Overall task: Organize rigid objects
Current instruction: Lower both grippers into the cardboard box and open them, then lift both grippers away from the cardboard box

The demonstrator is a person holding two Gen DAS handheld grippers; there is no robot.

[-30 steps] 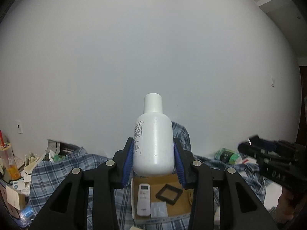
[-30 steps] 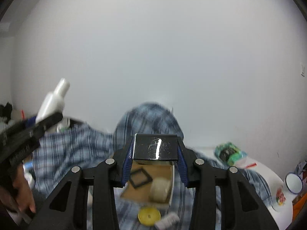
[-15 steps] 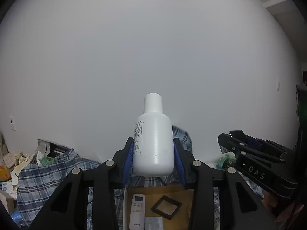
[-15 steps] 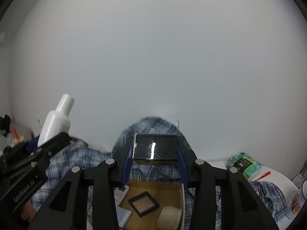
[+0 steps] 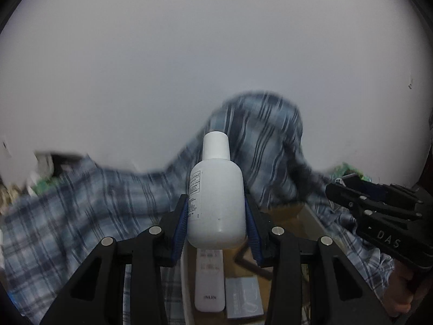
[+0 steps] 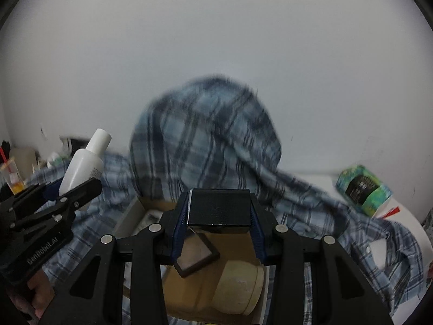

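Left gripper [image 5: 216, 224]: clamped on the white bottle [image 5: 216, 197], blue pads pressed to both its sides, cap pointing to 12 o'clock, bottle upright and up off the counter.
Right gripper [image 6: 218, 223]: closed on a black box [image 6: 219, 207], pads tight on its left and right faces, glossy front edge toward the camera.
Cardboard box [image 6: 186, 289]: open-topped, right under both grippers, sitting on a blue plaid cloth [image 6: 205, 135] that humps up against the white wall at 12 o'clock.
Inside the box, right wrist view: a black square frame [image 6: 196, 254] lying tilted just below the held black box, and a cream round container [image 6: 238, 287] on its side at 5 o'clock from it.
Inside the box, left wrist view: a white remote control [image 5: 210, 281] lying lengthways directly beneath the bottle, a small grey packet [image 5: 244, 296] just beside it at 3 o'clock.
Far right, right wrist view: a green patterned packet [image 6: 362, 187] at 2 o'clock, on the white counter [image 6: 400, 222].
Background: blurred, details soft.
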